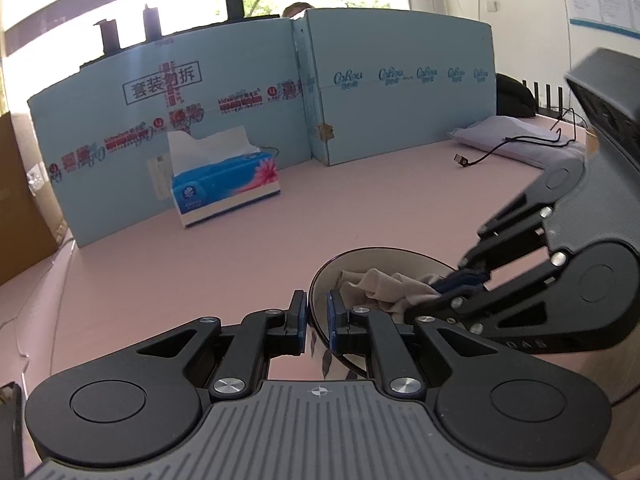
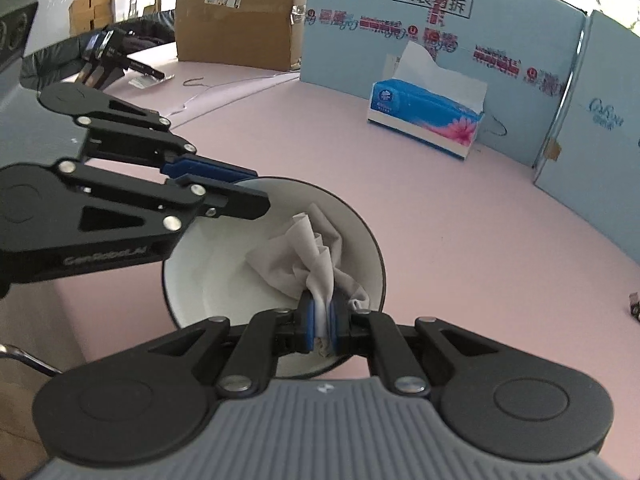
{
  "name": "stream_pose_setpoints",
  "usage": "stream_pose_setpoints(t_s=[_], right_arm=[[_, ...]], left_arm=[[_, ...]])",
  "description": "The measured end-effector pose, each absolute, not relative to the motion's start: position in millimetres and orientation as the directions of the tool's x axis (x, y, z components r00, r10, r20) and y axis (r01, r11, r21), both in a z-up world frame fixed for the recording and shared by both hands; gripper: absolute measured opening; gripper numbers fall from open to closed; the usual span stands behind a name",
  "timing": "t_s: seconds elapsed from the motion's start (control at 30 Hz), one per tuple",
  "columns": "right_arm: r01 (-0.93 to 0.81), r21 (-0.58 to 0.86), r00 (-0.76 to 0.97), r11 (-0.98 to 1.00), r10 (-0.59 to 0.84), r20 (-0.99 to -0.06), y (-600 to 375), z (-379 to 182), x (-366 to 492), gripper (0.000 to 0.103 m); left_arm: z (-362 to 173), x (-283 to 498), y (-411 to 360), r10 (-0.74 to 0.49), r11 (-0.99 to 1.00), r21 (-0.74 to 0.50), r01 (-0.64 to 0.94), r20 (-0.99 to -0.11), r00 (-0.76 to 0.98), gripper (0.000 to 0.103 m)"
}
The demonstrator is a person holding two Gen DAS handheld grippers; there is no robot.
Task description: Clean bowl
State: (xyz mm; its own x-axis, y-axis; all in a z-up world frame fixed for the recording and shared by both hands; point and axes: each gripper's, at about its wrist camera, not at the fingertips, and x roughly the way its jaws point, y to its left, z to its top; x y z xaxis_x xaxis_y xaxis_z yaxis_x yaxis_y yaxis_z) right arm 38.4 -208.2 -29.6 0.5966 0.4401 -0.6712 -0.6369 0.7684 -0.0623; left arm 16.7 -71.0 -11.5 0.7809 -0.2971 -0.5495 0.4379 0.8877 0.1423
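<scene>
Bowl [image 2: 224, 280] on pink table [image 2: 460, 220], in front of tissue box [image 2: 426, 120]. Right gripper [image 2: 322, 322] clamped on crumpled tissue [image 2: 304, 260] inside; left gripper [image 1: 317, 322] slightly parted astride rim. Steady rim firmly, sweep tissue around white interior.

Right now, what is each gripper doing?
Left gripper: fingers astride the bowl rim, not pressing it.
Right gripper: shut on the tissue.

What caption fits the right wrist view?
Right tool wipes white bowl with tissue; left tool straddles rim.
</scene>
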Motion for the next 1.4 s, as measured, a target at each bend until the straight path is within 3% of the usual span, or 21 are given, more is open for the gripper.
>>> stream_pose_setpoints(t_s=[0.4,0.7,1.03,1.4], right_arm=[[-0.57,0.02,0.638,0.822,0.458,-0.618,-211.7,-32.8,17.0,0.008],[-0.599,0.076,0.608,0.798,0.514,-0.605,-212.8,-27.4,6.3,0.008],[-0.584,0.373,0.426,0.721,0.664,-0.615,-238.1,-34.2,24.7,0.01],[-0.644,0.037,0.529,0.764,0.48,-0.7,-222.5,-24.4,20.7,0.006]], left_arm=[[-10.3,-22.3,-79.9,-0.21,0.935,0.133,0.33,-0.544,0.812,0.031],[-11.1,-1.2,-72.7,-0.231,0.922,0.129,0.365,-0.574,0.786,0.015],[-4.3,-5.1,-102.1,-0.246,0.835,0.309,0.456,-0.53,0.811,0.01],[-4.9,-7.0,-101.0,-0.276,0.814,0.317,0.488,-0.528,0.803,0.013]])
